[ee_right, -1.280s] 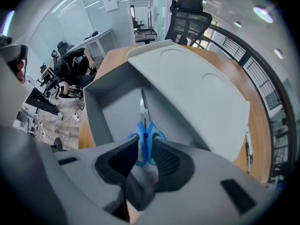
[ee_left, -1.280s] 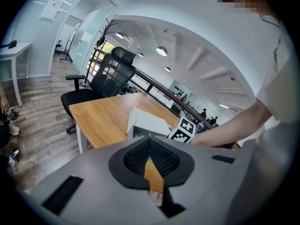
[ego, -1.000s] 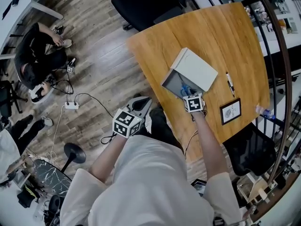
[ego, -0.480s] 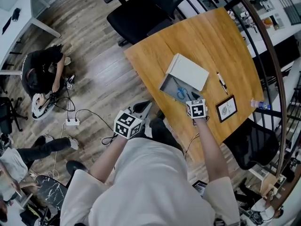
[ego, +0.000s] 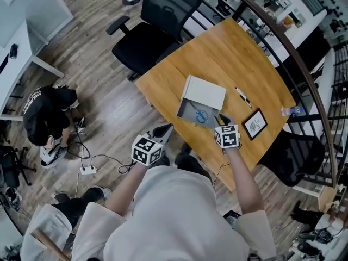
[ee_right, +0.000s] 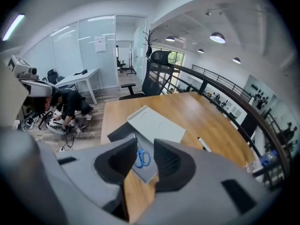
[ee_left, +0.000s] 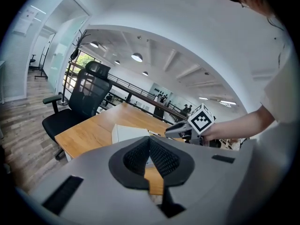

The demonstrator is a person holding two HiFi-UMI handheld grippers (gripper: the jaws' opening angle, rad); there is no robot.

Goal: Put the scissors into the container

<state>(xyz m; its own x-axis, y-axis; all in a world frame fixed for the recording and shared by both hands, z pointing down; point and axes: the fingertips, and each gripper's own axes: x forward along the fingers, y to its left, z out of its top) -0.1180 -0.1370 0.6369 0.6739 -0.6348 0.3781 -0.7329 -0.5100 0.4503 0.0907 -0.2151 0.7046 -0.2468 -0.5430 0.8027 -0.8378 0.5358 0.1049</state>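
Ahead of our parted right claw (ee_right: 145, 141), blue-handled scissors (ee_right: 140, 158) lie in the grey lidded box (ee_right: 146, 171) (our pinched-together left claw (ee_left: 149, 139) misses them in its view).

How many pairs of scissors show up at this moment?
1: the blue-handled scissors lie inside the open grey container on the wooden table. The open white lid may hide part of the inside.
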